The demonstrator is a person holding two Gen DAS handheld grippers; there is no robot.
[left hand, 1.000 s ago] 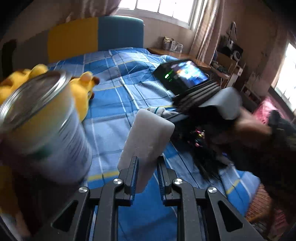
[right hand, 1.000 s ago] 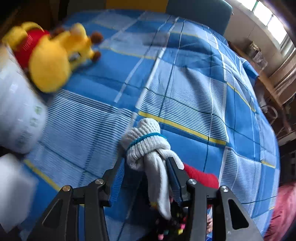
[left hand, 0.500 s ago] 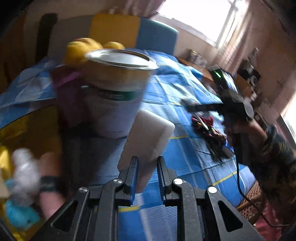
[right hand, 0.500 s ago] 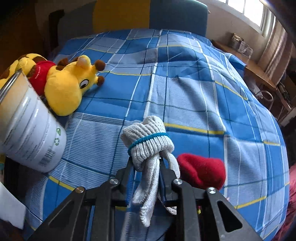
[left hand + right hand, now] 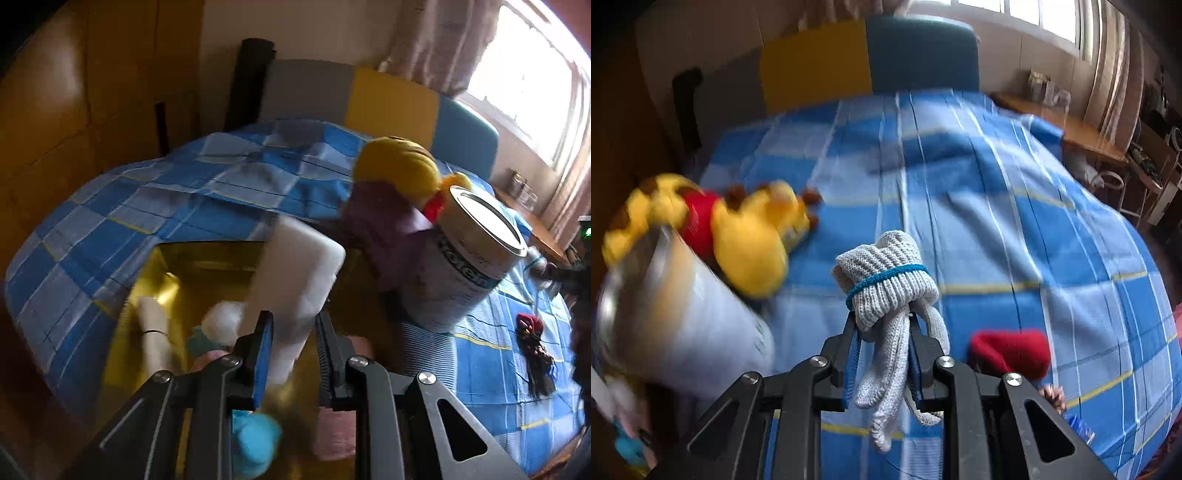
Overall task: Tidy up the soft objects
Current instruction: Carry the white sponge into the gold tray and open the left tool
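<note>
The left gripper (image 5: 290, 354) has its jaws clamped on a white sponge (image 5: 295, 284). The sponge sticks up and out over a yellow box (image 5: 162, 266) at the edge of the bed (image 5: 110, 206). I think it is held there so it can drop in with the other soft things. In the box lie a white roll (image 5: 153, 339), a white fluffy ball (image 5: 225, 321) and a blue fluffy thing (image 5: 255, 439). They are blurry, so I cannot tell just what they are. They lie right under the sponge, so it may land on top of them.

Just right of the box stands a big tin (image 5: 465, 258) with a shiny lid. It leans a little. It is hard, not soft, and it is close to the path into the box. A bump could tip it. Behind the tin is a yellow plush toy (image 5: 399, 166).

The right gripper (image 5: 882, 354) has its jaws clamped on a grey knit glove bundle (image 5: 886, 273) with a blue band around it. The bundle hangs in the air above the bed, well apart from the box. I think it is waiting for its turn. To its left are the tin (image 5: 683, 314) and the plush toy (image 5: 746, 236) in its red shirt. To its right a red soft thing (image 5: 1012, 350) lies on the bed, not yet put away. Beside it in the left view is a dark tangle (image 5: 535, 354) that I cannot make out.
</note>
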